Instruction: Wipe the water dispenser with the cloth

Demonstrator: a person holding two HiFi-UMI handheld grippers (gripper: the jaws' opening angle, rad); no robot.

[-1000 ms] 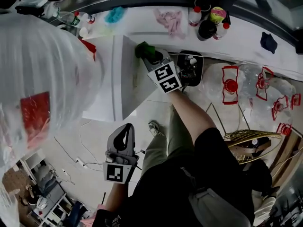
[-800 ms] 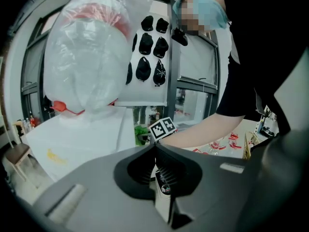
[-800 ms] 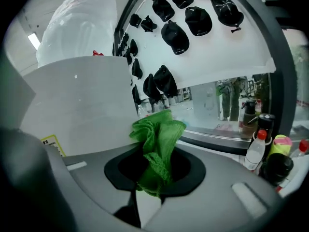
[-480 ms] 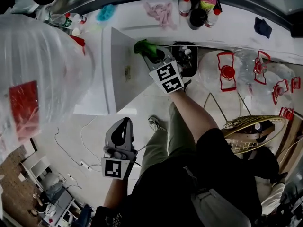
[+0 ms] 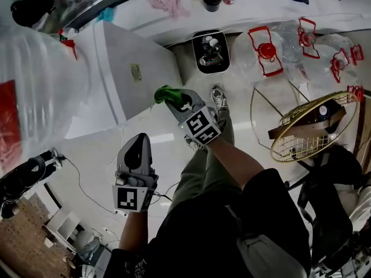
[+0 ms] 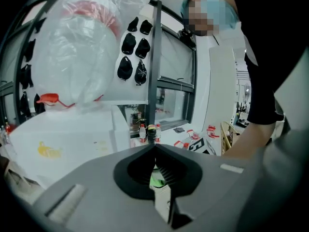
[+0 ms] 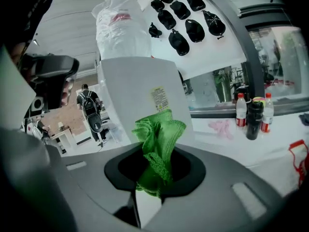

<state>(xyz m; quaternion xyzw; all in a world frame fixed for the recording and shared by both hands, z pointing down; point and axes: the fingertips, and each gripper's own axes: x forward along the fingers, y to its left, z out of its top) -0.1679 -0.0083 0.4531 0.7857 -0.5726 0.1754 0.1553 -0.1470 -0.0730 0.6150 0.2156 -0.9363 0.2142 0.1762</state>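
Right tongs (image 5: 177,101) pinch a green cloth (image 7: 157,144) beside the dispenser (image 5: 133,74). Left tongs (image 6: 155,151), pressed together and empty, hang farther from it. A black tub (image 5: 211,71) near the dispenser holds small items.

Grey hand-held grippers (image 5: 138,139) (image 5: 174,101), marker cubes (image 5: 132,198), black shirt (image 5: 232,236)

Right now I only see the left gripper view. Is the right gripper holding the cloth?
Observer: Yes, the right gripper is shut on the green cloth, which is bunched between its jaws.
Operator: Touching anything?
Observer: It is close to the water dispenser, by its labelled side. I cannot tell whether they touch.
Operator: And the other one?
Observer: In the head view, the left gripper hangs apart from the dispenser, over the floor.
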